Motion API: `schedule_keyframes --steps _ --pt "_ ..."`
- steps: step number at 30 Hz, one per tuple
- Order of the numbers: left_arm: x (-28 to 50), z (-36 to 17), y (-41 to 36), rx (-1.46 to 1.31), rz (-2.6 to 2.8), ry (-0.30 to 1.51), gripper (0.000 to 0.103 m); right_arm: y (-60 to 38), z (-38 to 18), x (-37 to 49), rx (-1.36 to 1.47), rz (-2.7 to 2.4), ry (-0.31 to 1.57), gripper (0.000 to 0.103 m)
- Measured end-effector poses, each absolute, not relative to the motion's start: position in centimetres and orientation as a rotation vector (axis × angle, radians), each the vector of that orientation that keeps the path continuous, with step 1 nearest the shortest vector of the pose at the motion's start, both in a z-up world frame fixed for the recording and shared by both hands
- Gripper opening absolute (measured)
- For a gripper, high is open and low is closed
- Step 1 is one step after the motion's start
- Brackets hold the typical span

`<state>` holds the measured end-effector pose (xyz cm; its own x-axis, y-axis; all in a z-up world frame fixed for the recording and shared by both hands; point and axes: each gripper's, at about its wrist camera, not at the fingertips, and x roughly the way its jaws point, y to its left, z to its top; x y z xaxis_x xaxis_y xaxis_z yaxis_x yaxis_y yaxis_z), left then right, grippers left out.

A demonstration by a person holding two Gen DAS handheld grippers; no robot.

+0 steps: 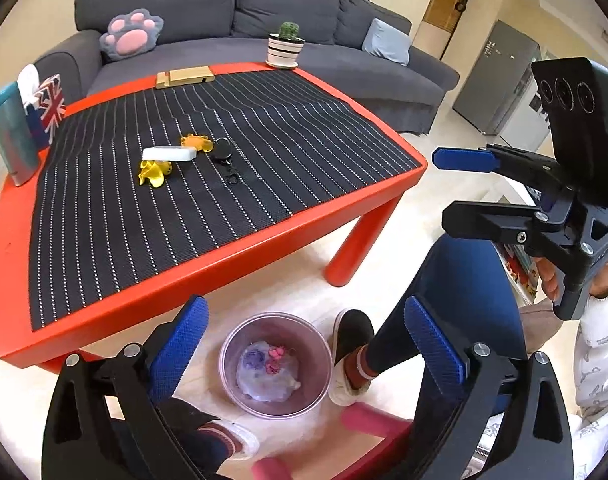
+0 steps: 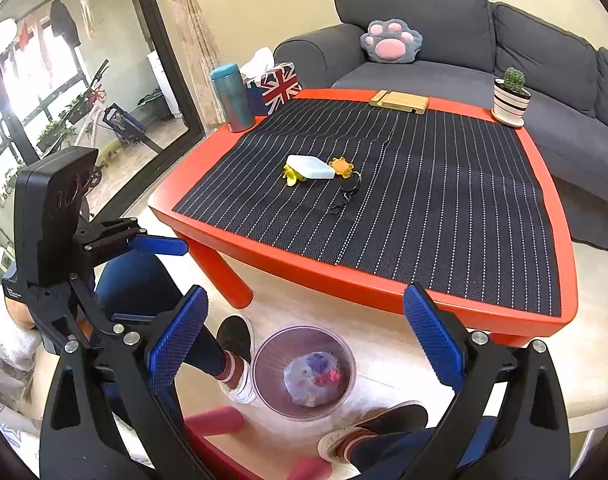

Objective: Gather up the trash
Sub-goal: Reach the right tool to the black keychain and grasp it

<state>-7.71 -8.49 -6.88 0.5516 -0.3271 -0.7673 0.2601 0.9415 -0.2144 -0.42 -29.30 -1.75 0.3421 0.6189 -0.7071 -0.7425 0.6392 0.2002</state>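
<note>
The bin (image 1: 275, 364) sits on the floor just off the near edge of the red worktop (image 1: 240, 256), between the person's slippered feet. The trash (image 1: 266, 374) inside is hard to read through the tinted plastic: a pale crumpled wad with purple and pink bits on it, can't say what exactly. The left gripper (image 1: 304, 348) hangs right over the bin, jaws spread wide with nothing between them. The right gripper (image 2: 304, 344) is above it too, jaws also wide apart and empty.

On the striped mat (image 1: 208, 168) a white flat box (image 1: 169, 154) covers part of a yellow rubbery thing (image 1: 154, 172), and an orange one (image 1: 197, 142) peeks out behind it. Next to that there's a dark keyring (image 1: 224, 152) that nearly vanishes against the mat. The teal tumbler (image 2: 232, 98) blocks part of the Union Jack tissue box (image 2: 278, 86). No readable writing anywhere; the small print on the gripper housing is too tiny. The room's edges are swallowed by the lens rim.
</note>
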Motion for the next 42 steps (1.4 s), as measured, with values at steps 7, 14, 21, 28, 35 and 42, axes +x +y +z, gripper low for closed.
schedule_keyframes --steps 7,14,21,28,35,42 --pt "-7.8 -6.6 -8.1 -0.080 -0.324 0.912 0.095 -29.1 -1.8 -0.4 -0.167 0.893 0.840 0.096" --pt "-7.0 -5.9 -6.2 -0.100 -0.264 0.879 0.095 -28.5 -1.8 0.1 -0.168 0.890 0.843 0.096" --pt "-5.9 -5.3 -3.9 -0.123 -0.203 0.849 0.095 -27.1 -1.5 1.6 -0.185 0.886 0.841 0.096" --pt "-4.5 -4.6 -2.0 -0.126 -0.154 0.820 0.095 -25.2 -1.0 3.7 -0.215 0.878 0.834 0.096" --pt "-3.0 -4.4 -0.4 -0.138 -0.118 0.813 0.095 -22.8 -1.4 6.3 -0.273 0.863 0.845 0.096" --pt "-1.7 -4.5 0.5 -0.146 -0.099 0.813 0.095 -19.8 -2.7 9.8 -0.333 0.849 0.872 0.096"
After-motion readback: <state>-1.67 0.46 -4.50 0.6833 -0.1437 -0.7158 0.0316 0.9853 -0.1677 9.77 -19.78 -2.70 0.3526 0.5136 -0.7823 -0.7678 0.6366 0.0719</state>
